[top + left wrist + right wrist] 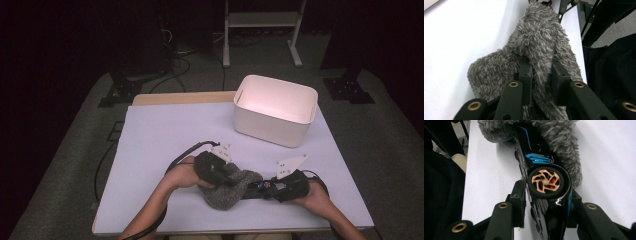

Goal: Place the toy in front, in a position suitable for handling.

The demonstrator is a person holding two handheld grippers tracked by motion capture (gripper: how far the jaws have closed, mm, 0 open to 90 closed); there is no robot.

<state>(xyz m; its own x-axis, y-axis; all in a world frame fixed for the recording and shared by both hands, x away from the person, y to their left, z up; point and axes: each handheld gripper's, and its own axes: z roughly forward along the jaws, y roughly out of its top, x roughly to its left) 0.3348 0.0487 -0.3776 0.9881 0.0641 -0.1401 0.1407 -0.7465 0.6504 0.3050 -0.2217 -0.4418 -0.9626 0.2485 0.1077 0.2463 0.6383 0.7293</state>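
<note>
Two grippers worked side by side at the near edge of the white table when we looked down from the high view. Our left gripper sat on the grey fuzzy cloth, and our right gripper lay just to its right, pointing in toward it.

Along the left gripper we saw its two black jaws pressed on a raised fold of the fuzzy cloth, the pile bulging up between them. The rest of the cloth lay flat on the table, close to the edge nearest us.

Along the right gripper we saw its jaws pinching the rear of a black toy car with blue stripes, turned on its side, so that one wheel with a copper-coloured rim faced the camera. The front of the car was tucked under the cloth, which covered it at the top of that view.

Farther back on the table, well apart from both grippers, stood a white bin, open at the top.
</note>
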